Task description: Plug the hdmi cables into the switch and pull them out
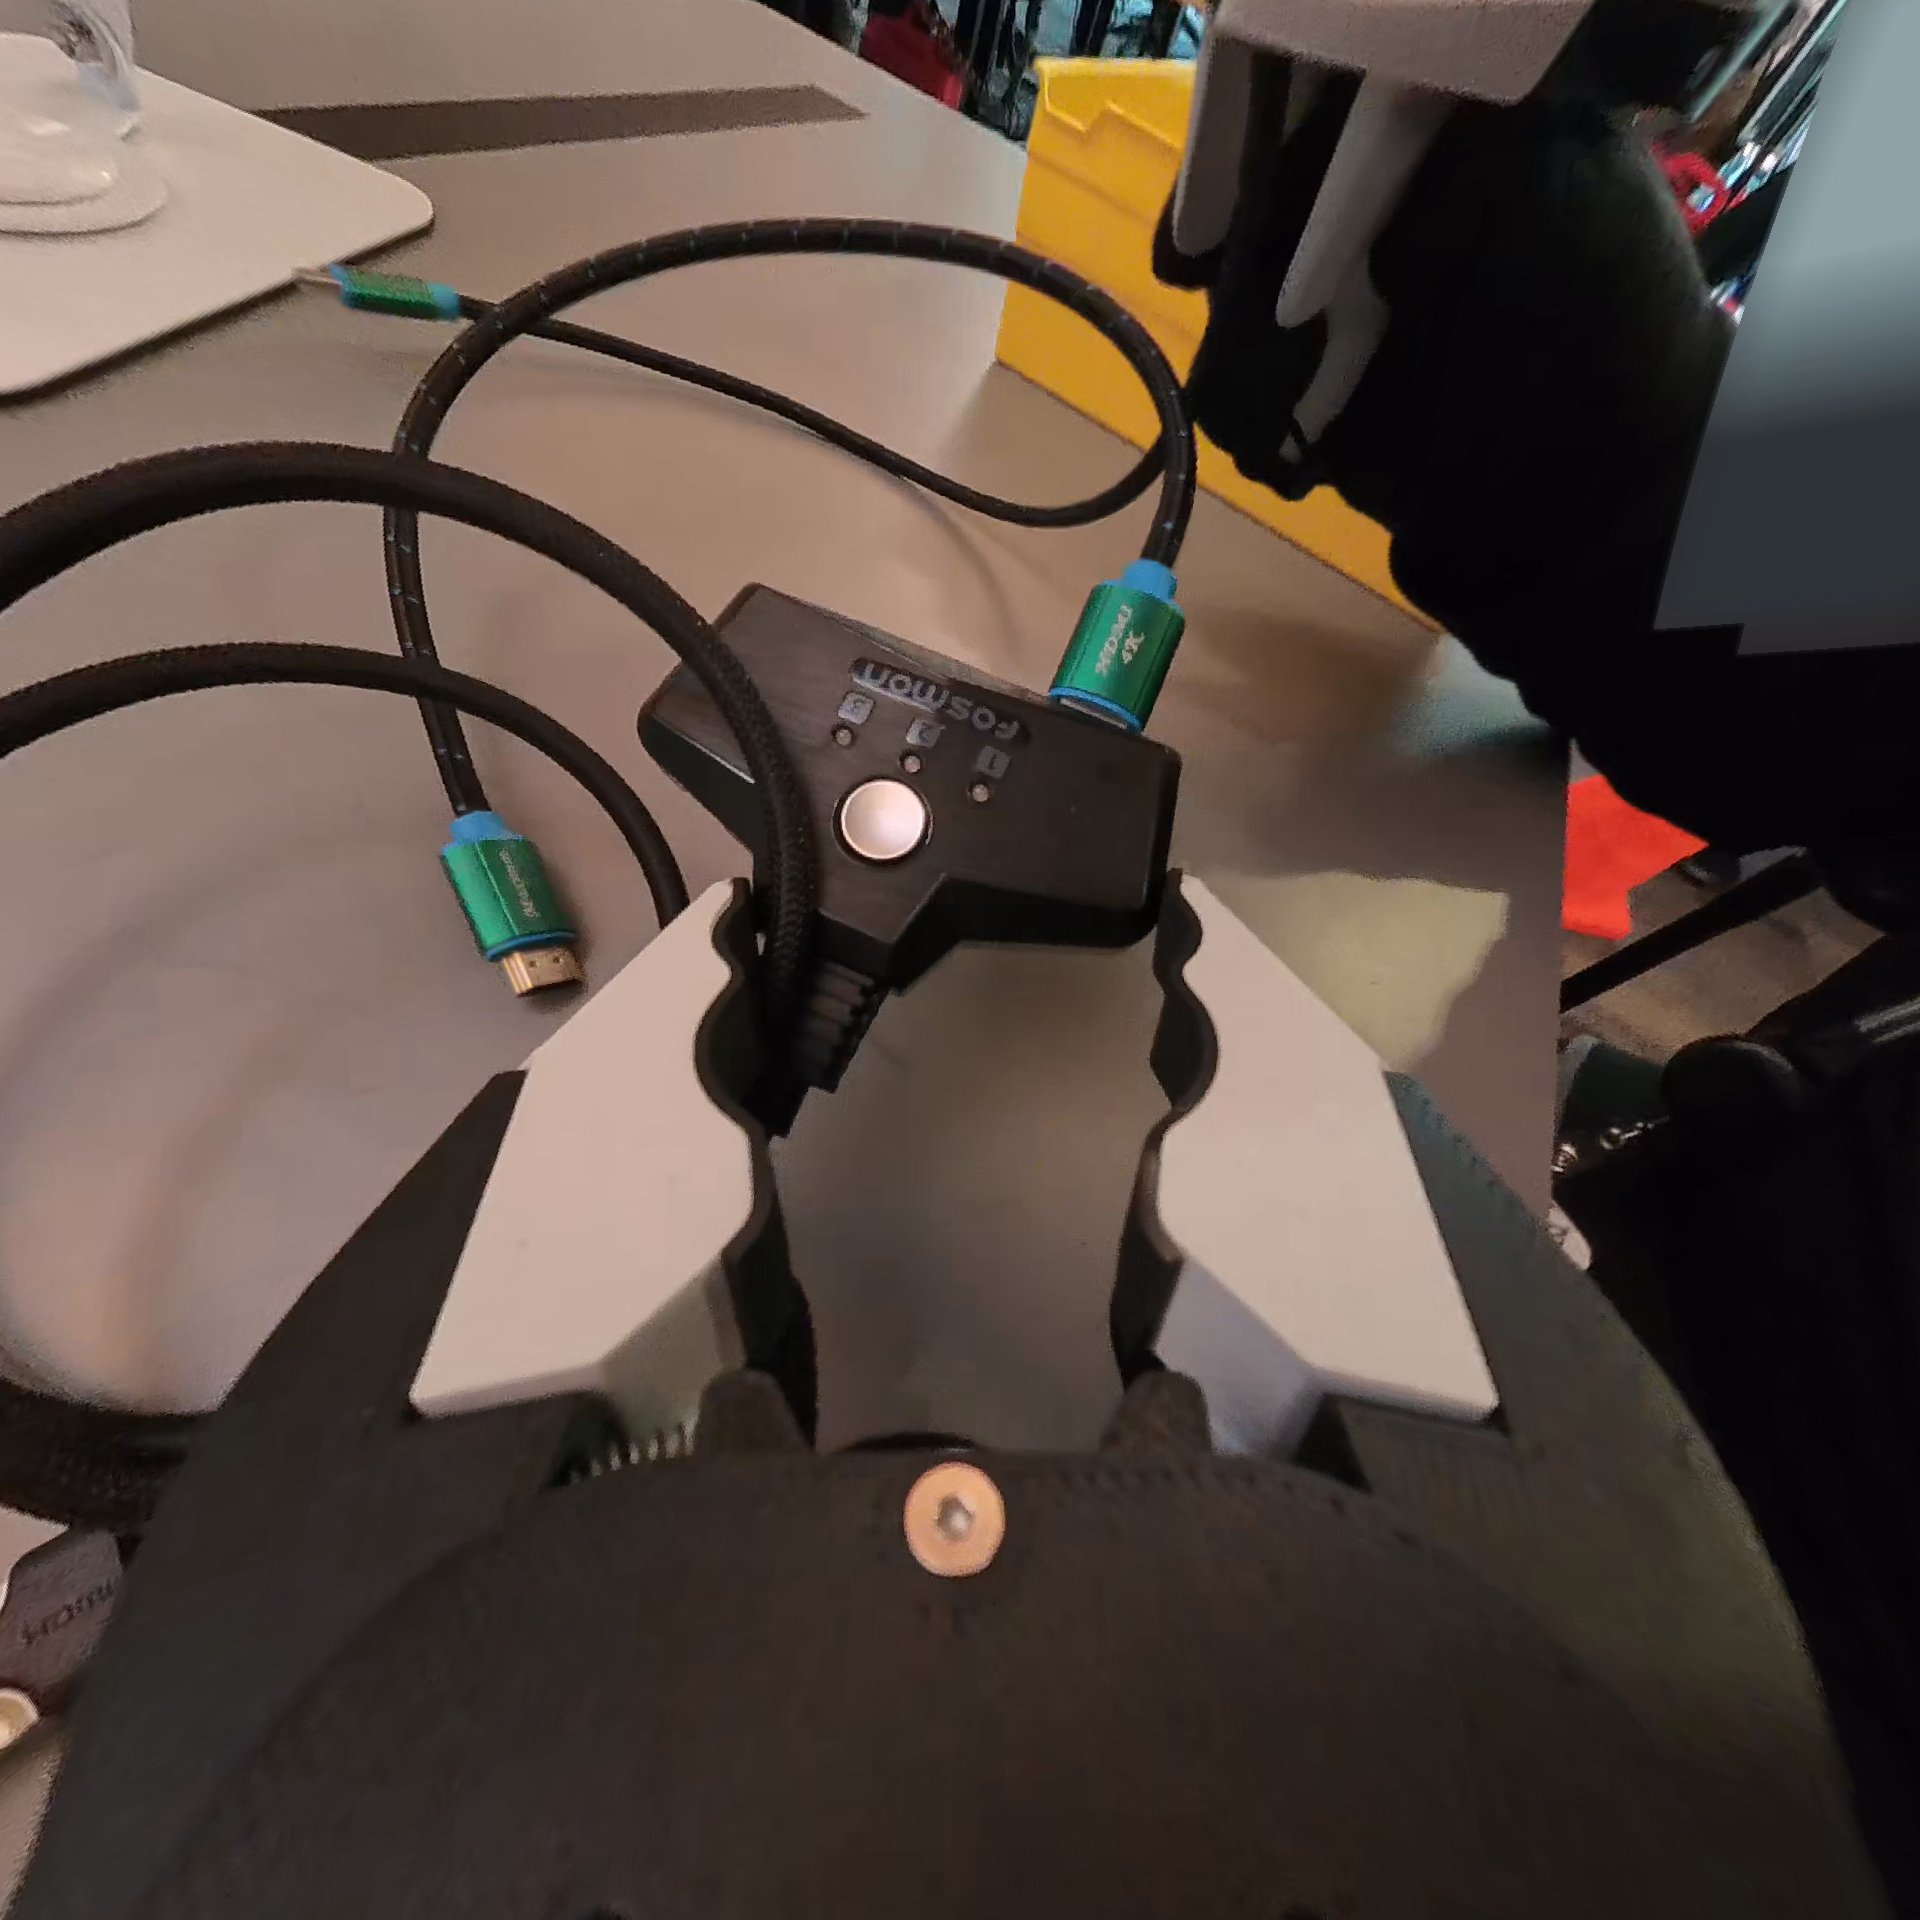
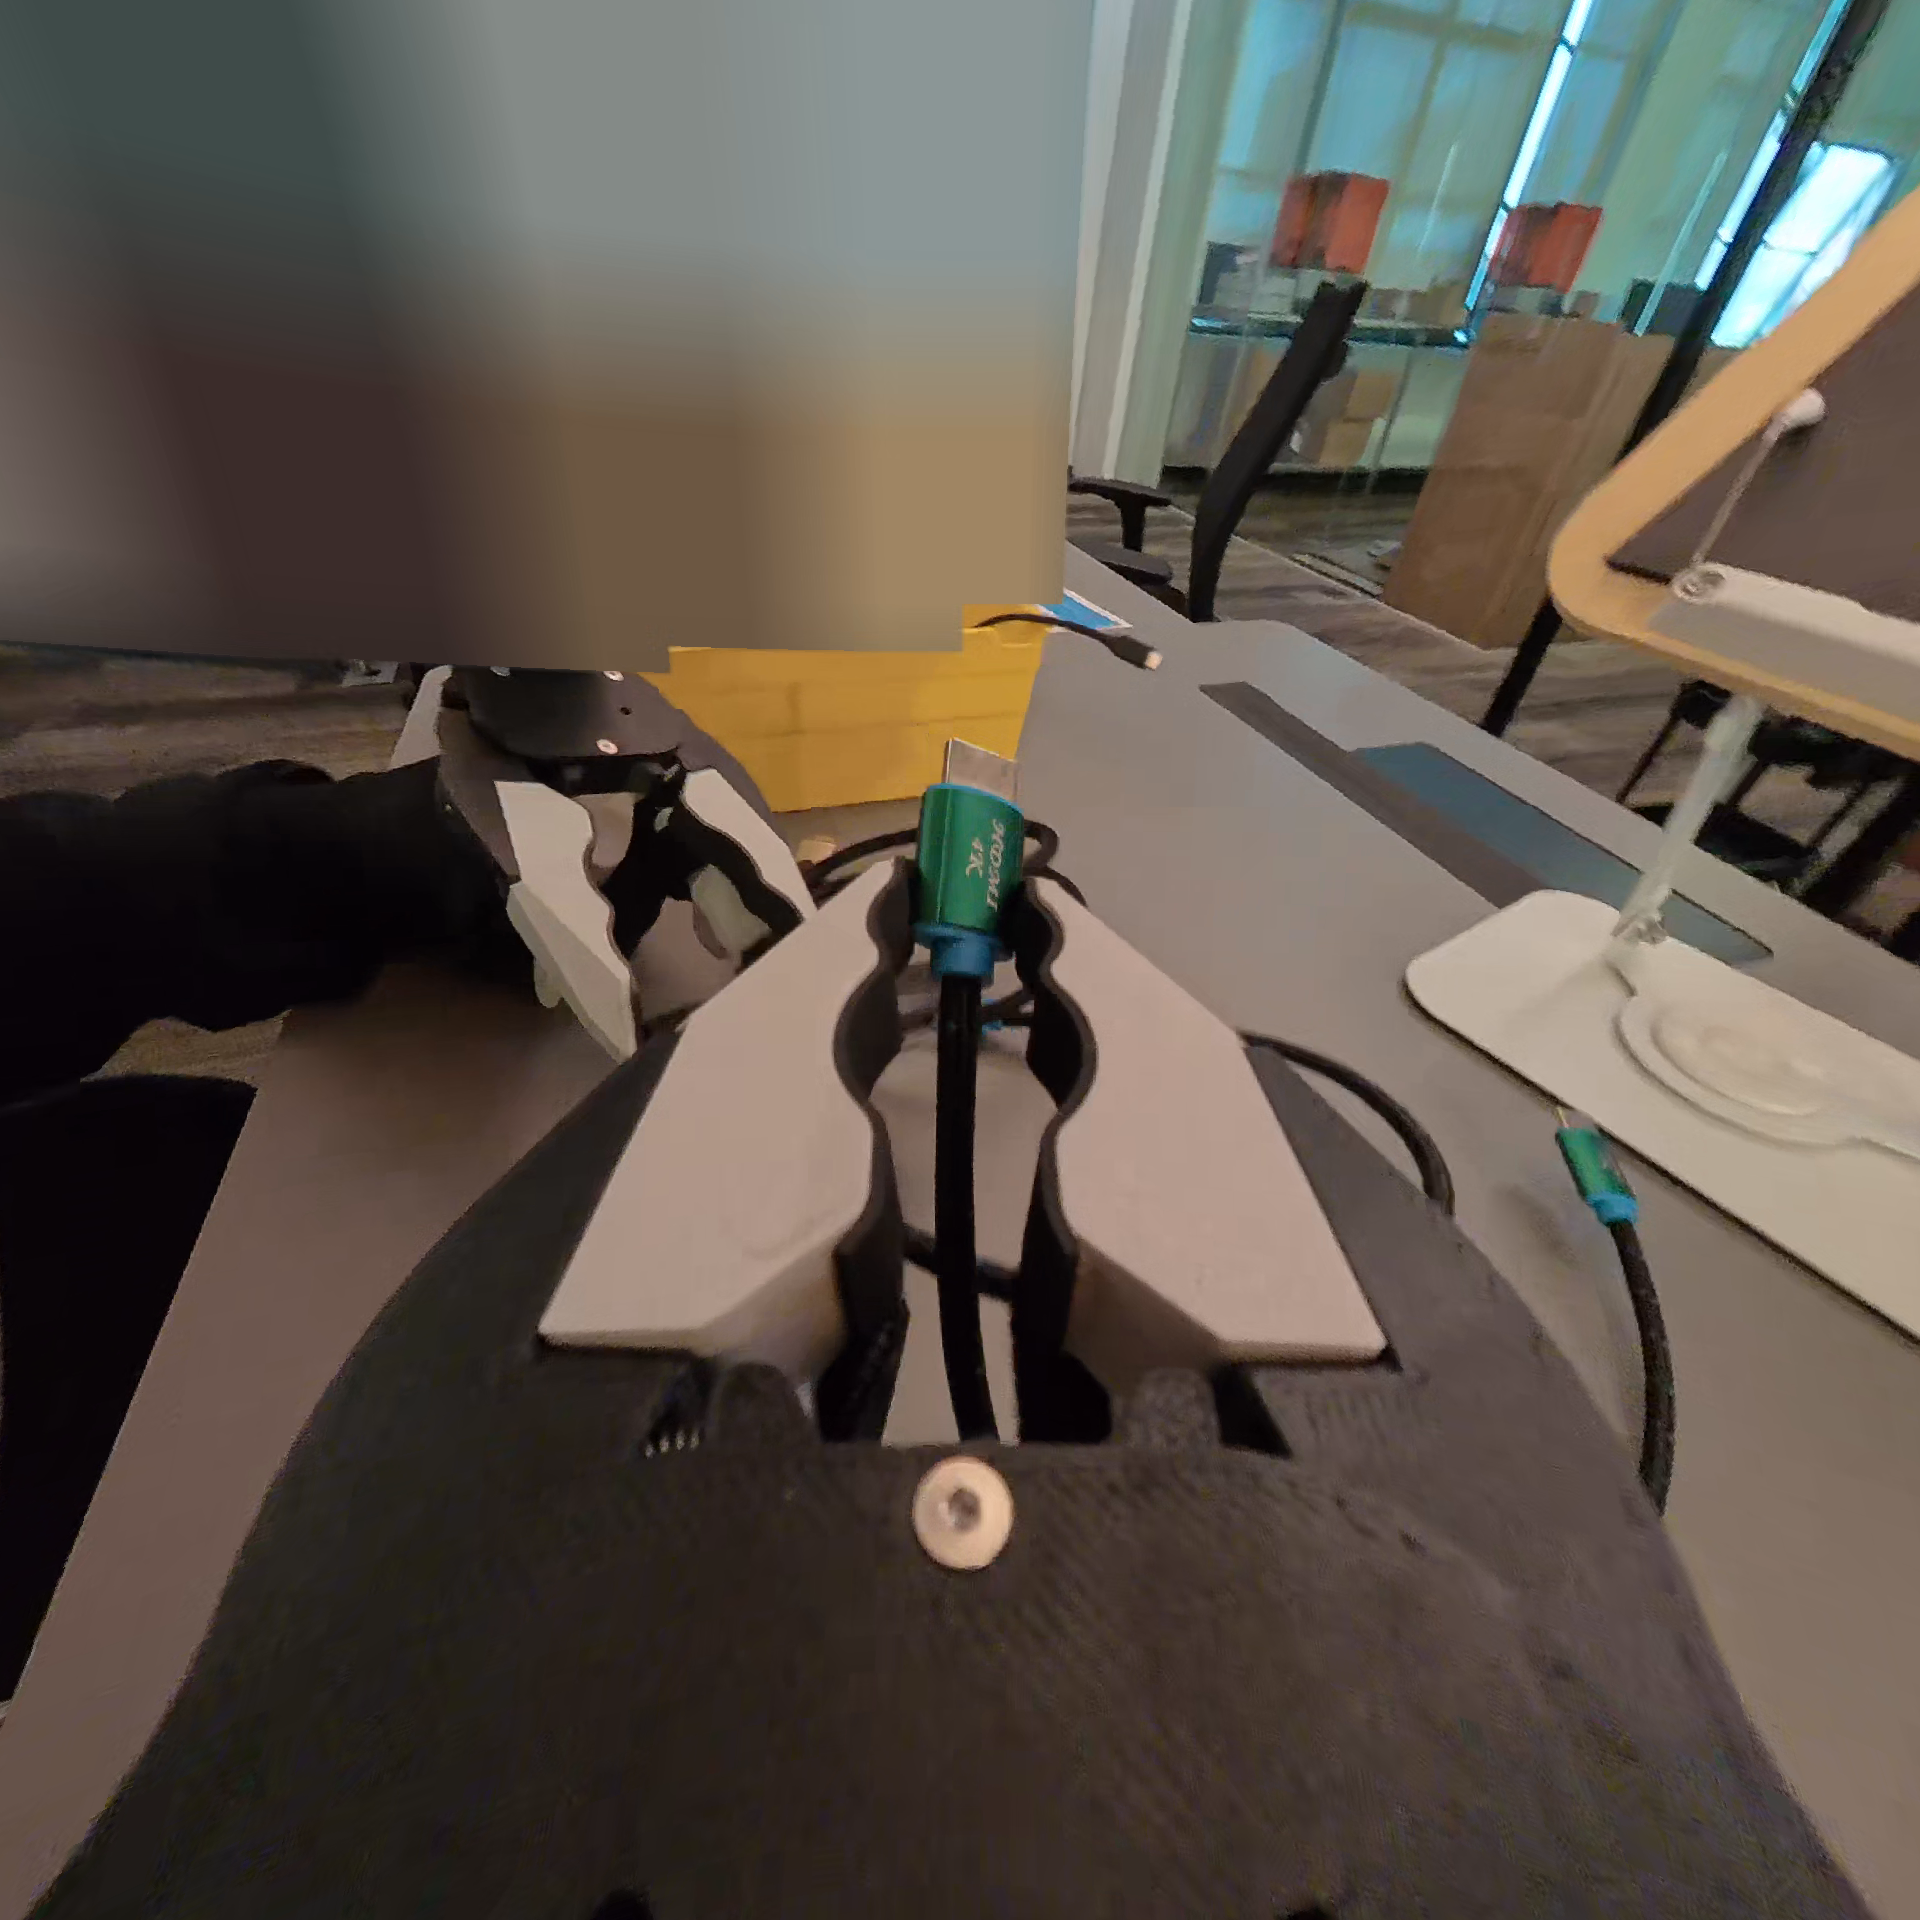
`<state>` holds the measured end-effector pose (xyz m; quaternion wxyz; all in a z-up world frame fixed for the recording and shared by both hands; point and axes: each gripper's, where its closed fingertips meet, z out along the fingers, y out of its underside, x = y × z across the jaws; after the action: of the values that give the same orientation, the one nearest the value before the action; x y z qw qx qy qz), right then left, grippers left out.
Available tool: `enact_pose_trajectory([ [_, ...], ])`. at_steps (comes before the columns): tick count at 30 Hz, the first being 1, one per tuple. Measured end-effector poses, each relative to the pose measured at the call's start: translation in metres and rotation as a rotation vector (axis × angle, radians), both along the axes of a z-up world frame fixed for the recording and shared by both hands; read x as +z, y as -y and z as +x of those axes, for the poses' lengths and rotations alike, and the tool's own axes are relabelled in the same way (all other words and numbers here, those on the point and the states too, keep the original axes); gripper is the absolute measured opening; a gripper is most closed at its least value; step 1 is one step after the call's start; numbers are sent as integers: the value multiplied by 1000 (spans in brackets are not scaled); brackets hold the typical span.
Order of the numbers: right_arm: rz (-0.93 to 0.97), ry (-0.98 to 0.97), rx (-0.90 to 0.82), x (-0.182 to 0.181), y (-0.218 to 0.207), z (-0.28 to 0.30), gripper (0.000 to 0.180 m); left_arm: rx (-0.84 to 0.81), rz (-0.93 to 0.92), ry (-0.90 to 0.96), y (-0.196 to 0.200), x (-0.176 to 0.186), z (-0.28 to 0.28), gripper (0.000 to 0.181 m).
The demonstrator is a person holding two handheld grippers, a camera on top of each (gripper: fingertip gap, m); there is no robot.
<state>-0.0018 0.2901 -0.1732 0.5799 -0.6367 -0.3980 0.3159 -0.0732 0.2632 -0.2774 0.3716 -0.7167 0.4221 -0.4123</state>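
While the left tongs (image 1: 951, 935) clamp the near end of the black switch (image 1: 914, 769) on the table (image 1: 260, 1091), the right tongs (image 2: 961, 904) pinch a green HDMI plug (image 2: 966, 852), tip pointing far, raised above the table; another green plug (image 1: 1117, 655) sits in the switch's far side.

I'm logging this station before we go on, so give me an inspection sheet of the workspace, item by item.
Surface: grey table, matte.
Job's things: black switch held at its near end; one green plug seated in its far side.
Clutter: white stand base; yellow bin at the far edge.
Grippers: left gripper shut on the switch; right gripper shut on a second green plug, metal tip free.
Cables: loose green plug lying left of the switch; another by the base; braided cables looped.
Surroundings: office chair, windows.
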Motion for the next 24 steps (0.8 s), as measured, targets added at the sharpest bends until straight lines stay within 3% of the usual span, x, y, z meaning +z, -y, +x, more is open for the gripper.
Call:
enact_pose_trajectory([
  [7,-48,56,-151,5,-12,38,16,9,-38,176,-3,24,-11,74],
  [11,-181,93,-168,-19,-13,47,16,-11,-51,243,-1,33,-15,74],
  [13,-146,58,-216,-14,-15,53,16,-2,-68,258,-3,34,-16,74],
  [17,-237,155,-139,-41,-9,42,16,-17,-67,280,-2,37,-17,74],
  [24,-177,300,0,-55,2,14,16,-74,-47,282,9,39,-14,74],
])
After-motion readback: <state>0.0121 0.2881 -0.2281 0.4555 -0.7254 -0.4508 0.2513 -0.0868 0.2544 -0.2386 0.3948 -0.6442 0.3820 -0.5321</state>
